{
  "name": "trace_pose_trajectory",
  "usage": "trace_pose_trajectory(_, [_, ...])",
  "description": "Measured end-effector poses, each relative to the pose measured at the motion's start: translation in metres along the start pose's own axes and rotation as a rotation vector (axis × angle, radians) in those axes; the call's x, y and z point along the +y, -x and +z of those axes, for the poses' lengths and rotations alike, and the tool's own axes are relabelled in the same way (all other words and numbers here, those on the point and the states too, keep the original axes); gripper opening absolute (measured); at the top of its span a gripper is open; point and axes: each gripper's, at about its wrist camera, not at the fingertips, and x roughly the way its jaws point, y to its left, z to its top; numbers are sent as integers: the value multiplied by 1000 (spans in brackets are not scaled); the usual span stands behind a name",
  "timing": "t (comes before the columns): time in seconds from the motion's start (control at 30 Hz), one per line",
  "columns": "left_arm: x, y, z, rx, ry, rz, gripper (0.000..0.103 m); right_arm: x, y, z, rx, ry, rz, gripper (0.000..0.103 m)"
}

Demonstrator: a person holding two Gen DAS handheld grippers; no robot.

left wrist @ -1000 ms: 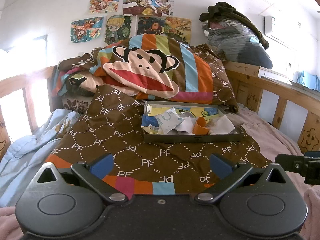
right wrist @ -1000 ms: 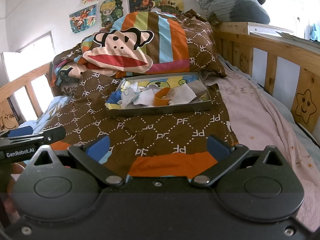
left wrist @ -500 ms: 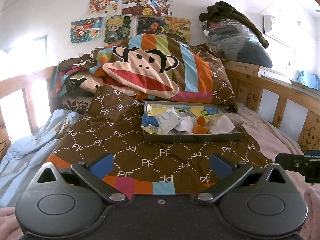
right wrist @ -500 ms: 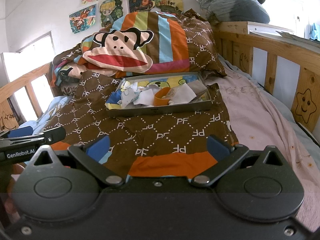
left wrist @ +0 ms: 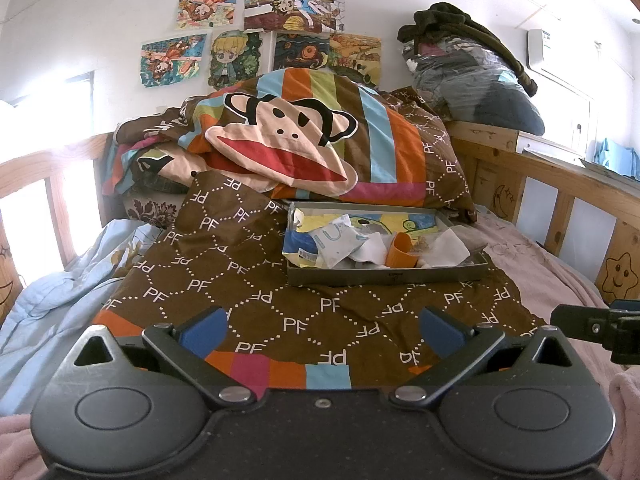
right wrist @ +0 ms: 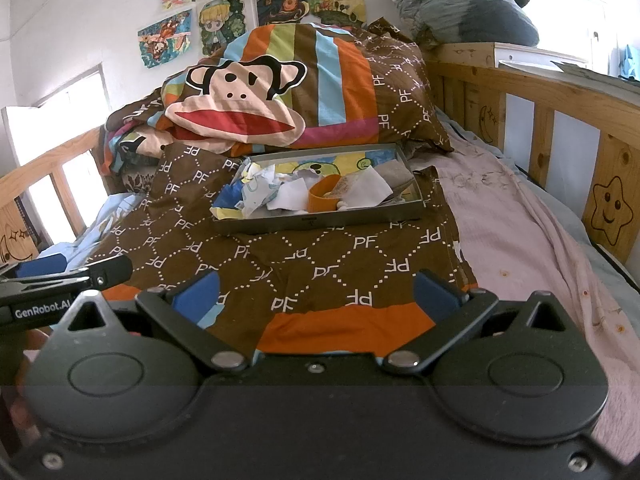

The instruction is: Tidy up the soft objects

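A brown "PF" patterned cloth (left wrist: 248,280) (right wrist: 280,256) lies spread on the bed. A striped monkey-face quilt (left wrist: 296,144) (right wrist: 256,104) is piled at the head. A grey tray (left wrist: 384,278) (right wrist: 320,222) with crumpled papers and an orange cup (left wrist: 399,250) (right wrist: 322,198) rests on the cloth. My left gripper (left wrist: 322,330) is open and empty above the cloth's near edge. My right gripper (right wrist: 316,294) is open and empty, beside it to the right.
A light blue blanket (left wrist: 60,300) lies at the left and a pink sheet (right wrist: 520,240) at the right. Wooden rails (right wrist: 560,120) line both sides. A bagged bundle of clothes (left wrist: 472,76) sits on the headboard shelf. Posters (left wrist: 256,32) hang on the wall.
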Motion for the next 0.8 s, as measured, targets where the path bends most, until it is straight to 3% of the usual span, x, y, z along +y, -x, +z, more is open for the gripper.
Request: trace_pose_trajectory(0.8, [-1, 0, 0, 0, -2, 1, 102, 1, 0, -1, -1, -2, 0, 103])
